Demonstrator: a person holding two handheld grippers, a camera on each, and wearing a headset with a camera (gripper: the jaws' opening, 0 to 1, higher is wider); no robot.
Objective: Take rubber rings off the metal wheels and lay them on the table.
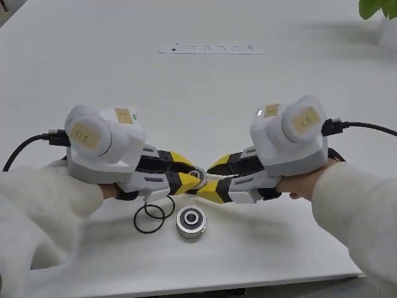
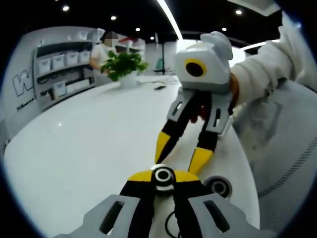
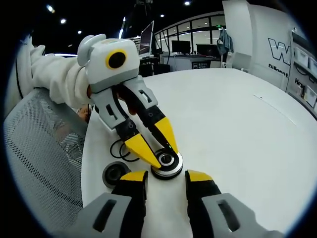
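Observation:
My left gripper point(image 1: 193, 179) is shut on a small metal wheel point(image 1: 198, 177), held just above the white table point(image 1: 205, 105). In the left gripper view the wheel point(image 2: 162, 176) sits between my yellow tips with a dark band around its hub. My right gripper point(image 1: 208, 180) faces it, open, jaws spread either side of the wheel point(image 3: 167, 163). A second metal wheel point(image 1: 191, 221) lies flat on the table below them. Two loose black rubber rings point(image 1: 151, 216) lie overlapping to its left.
A white power strip point(image 1: 211, 48) lies far back on the table. A green plant point(image 1: 375, 6) stands at the far right corner. The table's near edge point(image 1: 248, 287) runs just below the loose wheel. A mesh chair point(image 3: 39, 148) is beside the table.

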